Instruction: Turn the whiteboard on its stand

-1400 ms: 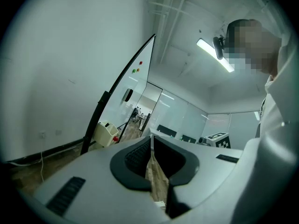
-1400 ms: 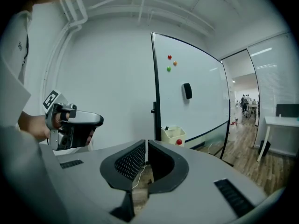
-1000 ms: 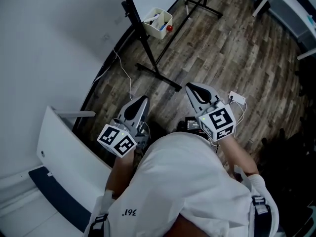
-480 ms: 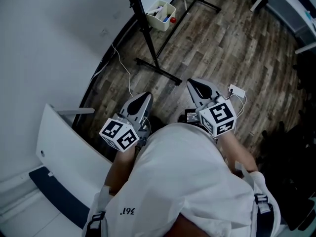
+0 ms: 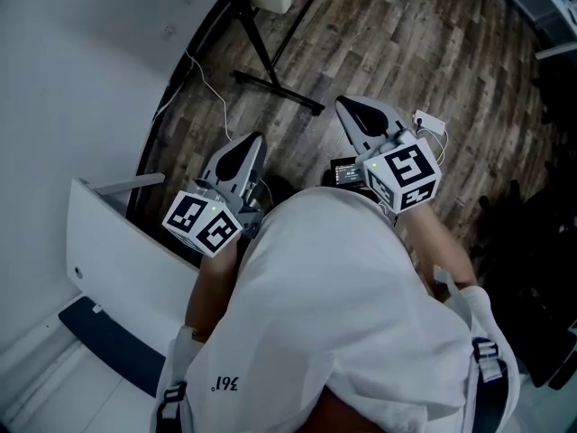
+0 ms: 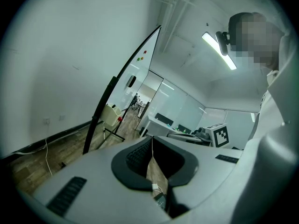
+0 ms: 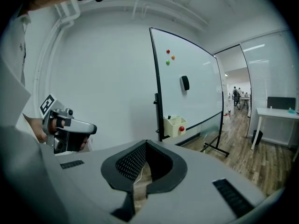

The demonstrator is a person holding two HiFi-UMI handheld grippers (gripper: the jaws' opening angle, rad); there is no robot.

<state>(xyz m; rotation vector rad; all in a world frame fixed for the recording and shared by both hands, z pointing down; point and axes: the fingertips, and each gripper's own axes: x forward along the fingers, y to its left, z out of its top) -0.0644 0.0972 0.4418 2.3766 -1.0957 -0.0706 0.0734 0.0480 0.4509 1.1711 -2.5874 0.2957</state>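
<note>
Whiteboard [image 7: 196, 92] glossy, smooth; stand [image 5: 279, 93] matt black metal; floor [image 5: 433, 52] grainy wood planks; tray [image 7: 174, 125] cream plastic.

The plank floor [image 5: 433, 52] bears a stand foot [image 5: 279, 95] and white cable [image 5: 226, 124].

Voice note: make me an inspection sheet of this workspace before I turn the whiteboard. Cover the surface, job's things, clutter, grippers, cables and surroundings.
Surface: wood plank floor.
Job's things: whiteboard upright on its black stand, untouched.
Clutter: cream bin on the stand with a red ball; eraser and three magnets on the board.
Grippers: left gripper and right gripper both shut, empty, short of the board.
Cables: white cable by the wall; white plug beside the right gripper.
Surroundings: white wall; desk.
</note>
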